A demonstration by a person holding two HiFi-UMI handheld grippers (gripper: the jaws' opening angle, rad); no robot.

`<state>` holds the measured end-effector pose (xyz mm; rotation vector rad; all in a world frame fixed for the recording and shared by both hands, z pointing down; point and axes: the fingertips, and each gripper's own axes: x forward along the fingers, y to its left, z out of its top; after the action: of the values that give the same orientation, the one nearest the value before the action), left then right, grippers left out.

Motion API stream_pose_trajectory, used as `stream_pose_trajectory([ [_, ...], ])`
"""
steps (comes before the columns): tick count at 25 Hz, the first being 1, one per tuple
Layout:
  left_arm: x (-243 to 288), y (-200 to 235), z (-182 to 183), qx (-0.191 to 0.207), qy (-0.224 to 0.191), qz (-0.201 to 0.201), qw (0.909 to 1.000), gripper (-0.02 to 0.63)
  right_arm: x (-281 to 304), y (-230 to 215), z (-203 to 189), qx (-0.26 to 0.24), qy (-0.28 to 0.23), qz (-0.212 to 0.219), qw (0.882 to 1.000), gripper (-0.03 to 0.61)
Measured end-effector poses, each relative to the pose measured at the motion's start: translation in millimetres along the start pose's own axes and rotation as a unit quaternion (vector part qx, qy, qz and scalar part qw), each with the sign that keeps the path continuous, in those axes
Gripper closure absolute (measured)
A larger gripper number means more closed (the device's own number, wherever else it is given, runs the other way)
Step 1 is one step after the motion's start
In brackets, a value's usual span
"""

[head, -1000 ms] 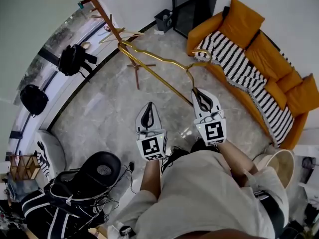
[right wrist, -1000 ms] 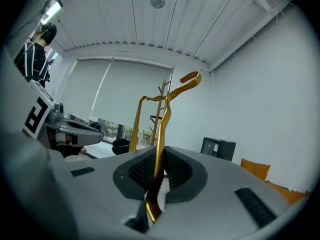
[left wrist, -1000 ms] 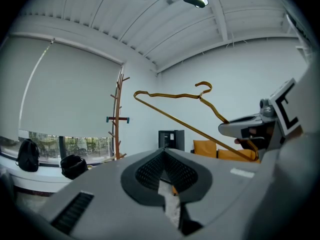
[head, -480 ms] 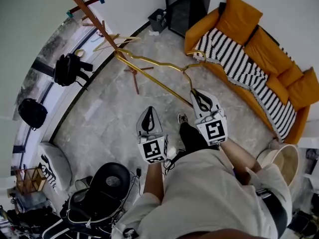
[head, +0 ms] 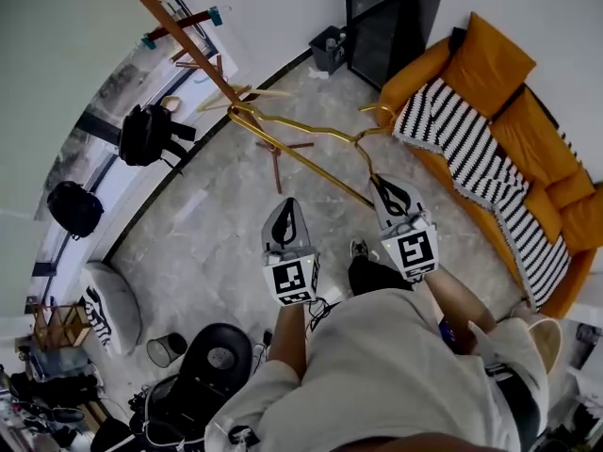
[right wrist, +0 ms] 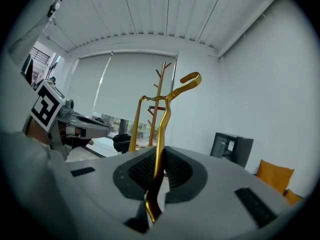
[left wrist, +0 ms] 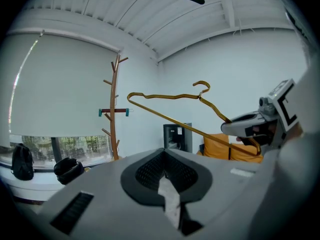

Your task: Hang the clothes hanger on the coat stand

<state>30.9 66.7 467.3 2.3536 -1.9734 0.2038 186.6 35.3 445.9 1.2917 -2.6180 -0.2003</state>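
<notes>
With the coat stand [head: 188, 40] at eleven o'clock, the left gripper [head: 285, 213] hangs pressed together and empty, while the clothes hanger [head: 301, 156] reaches toward it, pinched at one corner by the right gripper [head: 391, 191], likely keeping its hook free.

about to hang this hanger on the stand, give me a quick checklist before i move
1. Right gripper jaws shut on one end of the gold hanger: ok.
2. Left gripper jaws shut, empty, clear of the hanger: ok.
3. Hook free, nothing caught on it: ok.
4. Coat stand has bare pegs: ok.
5. Hanger apart from the stand, with a gap in the left gripper view: ok.
6. Hook over a peg: not ok, not yet done.
</notes>
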Motion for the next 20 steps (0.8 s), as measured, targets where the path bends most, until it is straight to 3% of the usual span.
stream_pose_trajectory([
  [7, 60.2, 41.8, 7.9, 0.016, 0.006, 0.053, 0.9984, 0.604, 78.6, -34.6, 1.2, -0.032, 0.005, 0.063, 0.998, 0.559],
  [12, 73.1, 81.1, 15.6, 0.038, 0.018, 0.1, 0.9941, 0.604, 128.6, -30.2, 4.1, -0.063, 0.0, 0.117, 0.991, 0.56],
  [17, 83.0, 137.7, 19.7, 0.09, 0.065, 0.158, 0.9811, 0.604, 173.4, -23.4, 18.8, -0.107, 0.004, 0.159, 0.982, 0.56],
  [20, 89.8, 171.9, 31.9, 0.141, 0.065, 0.182, 0.9711, 0.604, 197.3, -16.1, 26.7, -0.148, 0.006, 0.179, 0.973, 0.56],
])
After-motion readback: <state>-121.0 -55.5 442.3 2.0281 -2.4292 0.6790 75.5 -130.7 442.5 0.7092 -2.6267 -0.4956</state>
